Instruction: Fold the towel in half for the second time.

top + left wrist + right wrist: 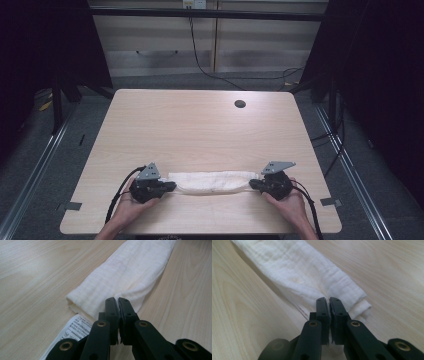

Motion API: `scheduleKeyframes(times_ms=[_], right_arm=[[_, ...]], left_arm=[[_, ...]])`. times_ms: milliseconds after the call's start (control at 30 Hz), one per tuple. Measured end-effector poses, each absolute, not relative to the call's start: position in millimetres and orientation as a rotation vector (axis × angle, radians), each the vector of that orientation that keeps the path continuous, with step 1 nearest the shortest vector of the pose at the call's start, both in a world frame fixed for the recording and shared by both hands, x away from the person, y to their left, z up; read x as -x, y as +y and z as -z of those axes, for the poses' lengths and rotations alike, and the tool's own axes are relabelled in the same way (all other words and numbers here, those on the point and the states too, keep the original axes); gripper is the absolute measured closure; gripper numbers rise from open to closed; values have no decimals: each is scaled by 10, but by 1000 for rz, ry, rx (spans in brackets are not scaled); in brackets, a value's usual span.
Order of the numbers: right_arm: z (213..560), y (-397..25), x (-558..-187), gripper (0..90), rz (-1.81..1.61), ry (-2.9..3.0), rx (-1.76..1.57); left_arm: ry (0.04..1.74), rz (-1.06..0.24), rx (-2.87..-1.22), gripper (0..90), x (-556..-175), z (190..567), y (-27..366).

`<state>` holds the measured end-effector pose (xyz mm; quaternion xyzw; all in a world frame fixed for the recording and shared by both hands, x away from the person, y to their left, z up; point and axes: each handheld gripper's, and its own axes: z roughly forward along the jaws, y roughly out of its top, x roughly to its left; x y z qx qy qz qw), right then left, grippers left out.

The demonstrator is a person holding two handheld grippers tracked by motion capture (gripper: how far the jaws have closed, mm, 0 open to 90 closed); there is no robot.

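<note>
High view | white cloth folded long on tabletop | left tongs pinch its left end | right tongs pinch its right end

Black hand-held gripper w/ brass screws (grey triangular plate atop), trailing cable

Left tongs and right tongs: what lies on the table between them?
In the high view, the folded white cloth spans the stretch between the left tongs and the right tongs, each shut on one end.
</note>
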<state>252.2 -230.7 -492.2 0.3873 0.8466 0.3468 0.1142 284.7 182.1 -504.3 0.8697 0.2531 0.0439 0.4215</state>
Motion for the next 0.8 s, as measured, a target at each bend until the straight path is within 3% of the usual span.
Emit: scheduleKeyframes(times_ms=[467,600,800], right_arm=[[4957,-2489,-2319,798,-1026,2453,-1176],[4885,-2564,-2243,722,-1083,2414,-1198],[4751,-2654,-2185,681,-1189,2345,-1223]], left_arm=[[695,-79,-2158,859,-2830,5041,1826],[688,-72,-2160,742,-2789,5013,1816],[671,-81,-2112,627,-2697,4923,1906]])
